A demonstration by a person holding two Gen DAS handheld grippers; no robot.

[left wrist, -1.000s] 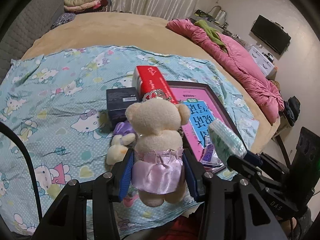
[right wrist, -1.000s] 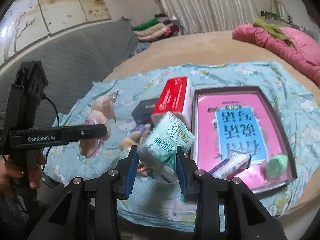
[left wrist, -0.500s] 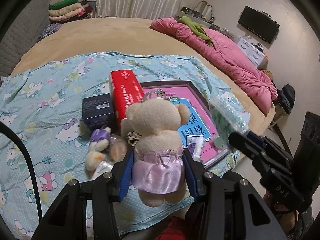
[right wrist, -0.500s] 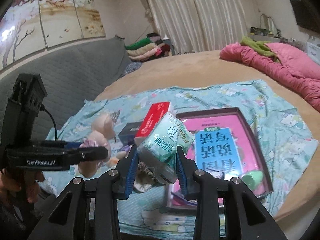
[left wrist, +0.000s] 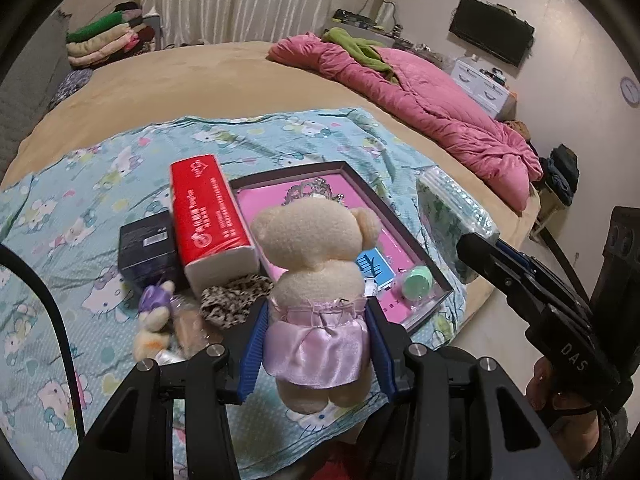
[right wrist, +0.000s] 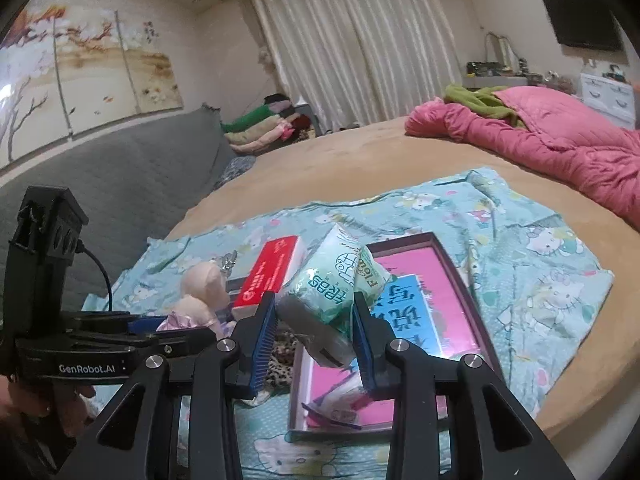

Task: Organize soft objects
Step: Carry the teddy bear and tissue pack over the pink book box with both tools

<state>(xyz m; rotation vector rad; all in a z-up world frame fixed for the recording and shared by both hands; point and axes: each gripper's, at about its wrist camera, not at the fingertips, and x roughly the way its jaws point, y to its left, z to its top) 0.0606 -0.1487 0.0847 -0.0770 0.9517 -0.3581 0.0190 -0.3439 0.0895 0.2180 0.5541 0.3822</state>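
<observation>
A: Status, left wrist view?
B: Left gripper (left wrist: pixel 316 344) clamps teddy bear (left wrist: pixel 316 280) by its purple skirt, held in the air above the cartoon sheet (left wrist: pixel 80 184). Red tissue box (left wrist: pixel 210 216), black box (left wrist: pixel 148 250) and pink tray (left wrist: pixel 400 236) lie below on the sheet.
A: Right wrist view?
B: Right gripper (right wrist: pixel 314 338) pinches green tissue pack (right wrist: pixel 336 284), tilted, lifted over the tray (right wrist: pixel 452 268). Bear (right wrist: pixel 200 300) visible at left, just beside the red box (right wrist: pixel 272 276).
</observation>
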